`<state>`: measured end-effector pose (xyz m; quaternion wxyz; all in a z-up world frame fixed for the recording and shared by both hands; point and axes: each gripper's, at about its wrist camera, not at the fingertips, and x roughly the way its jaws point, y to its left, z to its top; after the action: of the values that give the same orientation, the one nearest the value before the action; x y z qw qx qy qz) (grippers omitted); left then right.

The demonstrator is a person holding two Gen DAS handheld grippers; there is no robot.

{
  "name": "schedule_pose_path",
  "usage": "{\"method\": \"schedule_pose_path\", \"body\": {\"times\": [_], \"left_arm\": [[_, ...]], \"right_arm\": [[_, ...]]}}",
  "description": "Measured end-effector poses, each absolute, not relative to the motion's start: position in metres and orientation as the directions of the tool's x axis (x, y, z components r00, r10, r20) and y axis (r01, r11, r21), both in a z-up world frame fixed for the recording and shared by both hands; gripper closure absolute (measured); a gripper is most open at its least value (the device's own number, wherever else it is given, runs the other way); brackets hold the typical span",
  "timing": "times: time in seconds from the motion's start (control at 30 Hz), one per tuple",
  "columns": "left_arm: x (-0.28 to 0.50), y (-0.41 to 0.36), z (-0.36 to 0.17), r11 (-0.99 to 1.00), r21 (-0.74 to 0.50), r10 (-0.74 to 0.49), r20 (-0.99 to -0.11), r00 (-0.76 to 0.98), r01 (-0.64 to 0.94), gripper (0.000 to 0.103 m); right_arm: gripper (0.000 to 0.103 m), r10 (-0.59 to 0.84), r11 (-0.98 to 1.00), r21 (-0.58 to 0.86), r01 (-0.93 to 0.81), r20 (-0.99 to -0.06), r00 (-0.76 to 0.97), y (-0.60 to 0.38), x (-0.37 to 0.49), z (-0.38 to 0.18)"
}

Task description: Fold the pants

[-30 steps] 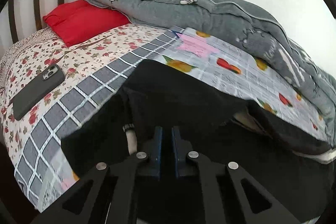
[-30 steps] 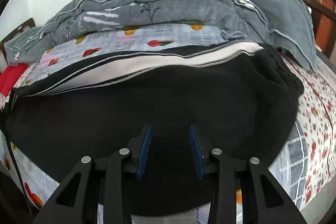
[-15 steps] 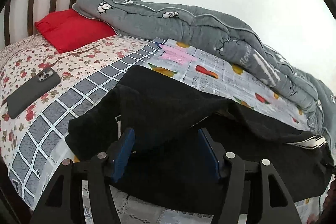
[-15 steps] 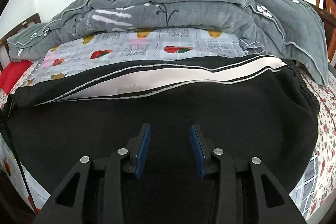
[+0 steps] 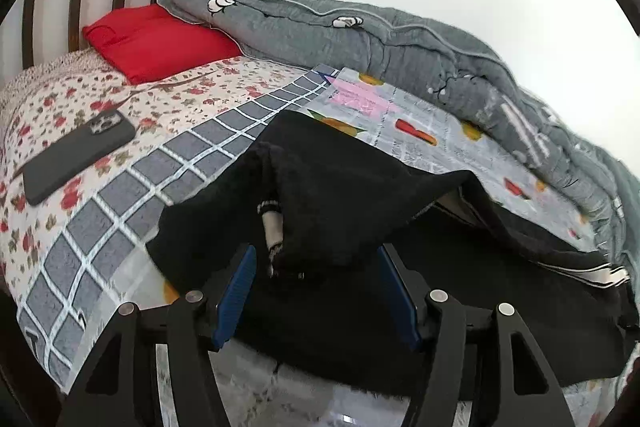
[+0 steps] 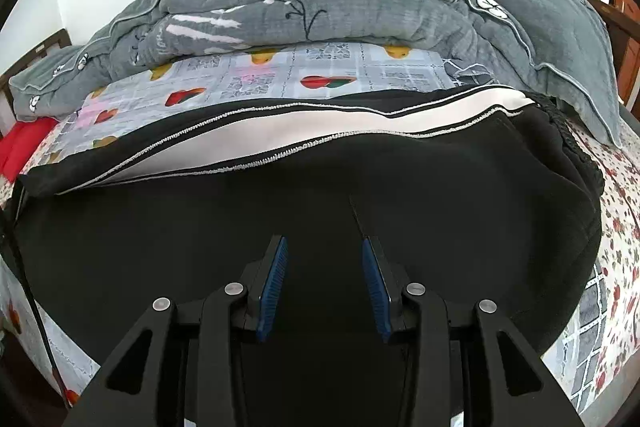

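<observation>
Left wrist view shows the left gripper [image 5: 316,279] with jaws just spread apart, letting the leg end of the pants [image 5: 328,195] lie folded over the near bed [image 5: 120,195], while the right gripper [image 6: 324,275] hangs parted, clamping nothing, above the waist half.

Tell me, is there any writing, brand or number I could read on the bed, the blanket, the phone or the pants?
None can be read.
Grey quilt: white script-like marks, too blurred to read.
Patterned sheet: panels of newsprint-like pattern, too small to read.
Phone: dark case, no visible brand.
Black pants: a white side stripe, no label showing.
</observation>
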<state>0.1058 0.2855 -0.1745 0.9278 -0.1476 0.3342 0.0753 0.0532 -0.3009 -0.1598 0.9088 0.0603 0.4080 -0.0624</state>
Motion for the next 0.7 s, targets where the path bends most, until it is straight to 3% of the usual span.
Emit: {"method": "schedule_pose_path", "body": {"times": [0.17,0.37,0.43,0.5,0.7], "left_arm": [[0.133,0.275,-0.179,0.958,-0.098,0.131,-0.691,0.711,-0.271,0.073],[0.150,0.293,-0.148,0.929,-0.192,0.153,-0.580,0.800,-0.317,0.080],[0.163,0.297,-0.137,0.923,-0.208,0.164,-0.548,0.820,-0.324,0.089],[0.181,0.303,-0.126,0.912,-0.200,0.212,-0.520,0.827,-0.359,0.089],[0.226,0.323,-0.117,0.884,-0.307,0.148,-0.532,0.833,-0.353,0.090]], "right_arm": [[0.064,-0.080,0.985,0.039,0.165,-0.753,0.653,-0.300,0.052,-0.160],[0.064,-0.109,0.987,-0.006,0.158,-0.747,0.656,-0.295,0.063,-0.155],[0.064,-0.119,0.988,-0.021,0.153,-0.740,0.662,-0.291,0.070,-0.152],[0.064,-0.122,0.989,-0.035,0.142,-0.734,0.668,-0.287,0.079,-0.149],[0.064,-0.121,0.992,-0.118,0.054,-0.693,0.711,-0.265,0.115,-0.136]]}}
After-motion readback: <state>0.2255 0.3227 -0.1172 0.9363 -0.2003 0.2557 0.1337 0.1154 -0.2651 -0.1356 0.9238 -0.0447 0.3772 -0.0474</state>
